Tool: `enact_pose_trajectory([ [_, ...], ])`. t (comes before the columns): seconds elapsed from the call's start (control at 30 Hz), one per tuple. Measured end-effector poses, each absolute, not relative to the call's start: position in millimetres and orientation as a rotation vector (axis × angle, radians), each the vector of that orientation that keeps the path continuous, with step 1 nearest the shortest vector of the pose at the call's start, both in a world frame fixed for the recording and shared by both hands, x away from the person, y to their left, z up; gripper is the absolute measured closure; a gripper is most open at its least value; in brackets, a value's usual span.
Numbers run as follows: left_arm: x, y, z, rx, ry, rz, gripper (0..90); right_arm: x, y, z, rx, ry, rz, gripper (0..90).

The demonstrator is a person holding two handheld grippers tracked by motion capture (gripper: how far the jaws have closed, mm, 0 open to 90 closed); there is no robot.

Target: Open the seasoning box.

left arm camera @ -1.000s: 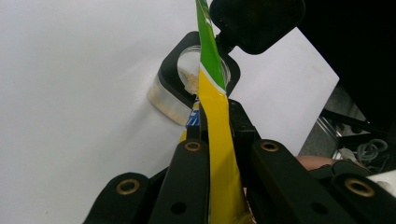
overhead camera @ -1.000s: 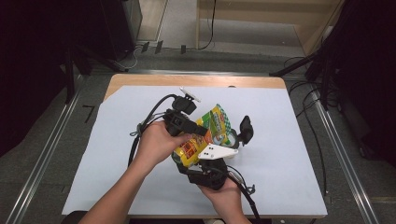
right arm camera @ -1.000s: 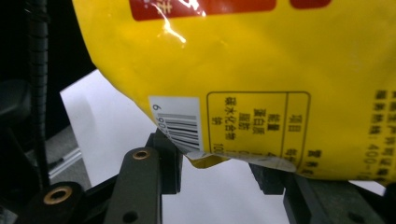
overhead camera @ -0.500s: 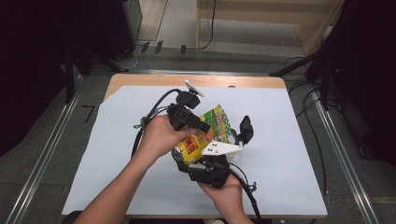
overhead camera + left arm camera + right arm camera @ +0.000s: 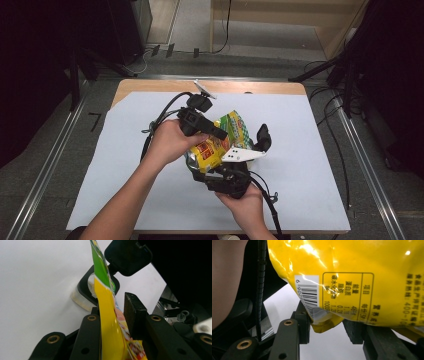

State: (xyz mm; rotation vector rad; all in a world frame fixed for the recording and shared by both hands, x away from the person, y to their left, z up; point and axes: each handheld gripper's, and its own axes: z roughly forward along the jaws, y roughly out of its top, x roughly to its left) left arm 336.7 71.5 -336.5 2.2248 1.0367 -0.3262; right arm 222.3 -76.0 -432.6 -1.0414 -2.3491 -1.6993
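On the left of the high view, your left hand (image 5: pixel 167 142) holds the left gripper (image 5: pixel 216 134) over the middle of the white sheet (image 5: pixel 125 165) that covers the table (image 5: pixel 150 86). Its jaws have just been opening. In the left gripper view the snack bag (image 5: pixel 110 322) stands edge-on between them: it lies against one jaw, and a small gap shows between it and the other jaw, so the pads are not pressing on it now.

The yellow and green snack bag (image 5: pixel 215 145) is above the sheet, at the centre, between the two grippers.

To the right and lower, your right hand (image 5: pixel 245 205) holds the right gripper (image 5: pixel 207 167) under the bag. In the right gripper view the bottom corner of the bag (image 5: pixel 352 285), with its barcode, sits between the jaws, and they seem clamped on this corner.
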Motion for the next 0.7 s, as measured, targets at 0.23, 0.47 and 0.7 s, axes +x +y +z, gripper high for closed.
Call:
enact_pose_trajectory([
  [0.23,334.0,70.2,-338.2,2.253,1.044,-0.295,80.9,224.1,-76.6,-434.6,-1.040,-2.359,-1.679,62.5],
  [0.47,330.3,65.6,-338.7,2.291,1.045,-0.232,87.6,223.4,-71.4,-437.5,-1.011,-2.383,-1.650,61.7],
  [0.7,327.5,60.8,-337.6,2.296,1.039,-0.195,88.0,221.8,-69.6,-436.9,-1.018,-2.413,-1.649,61.5],
])
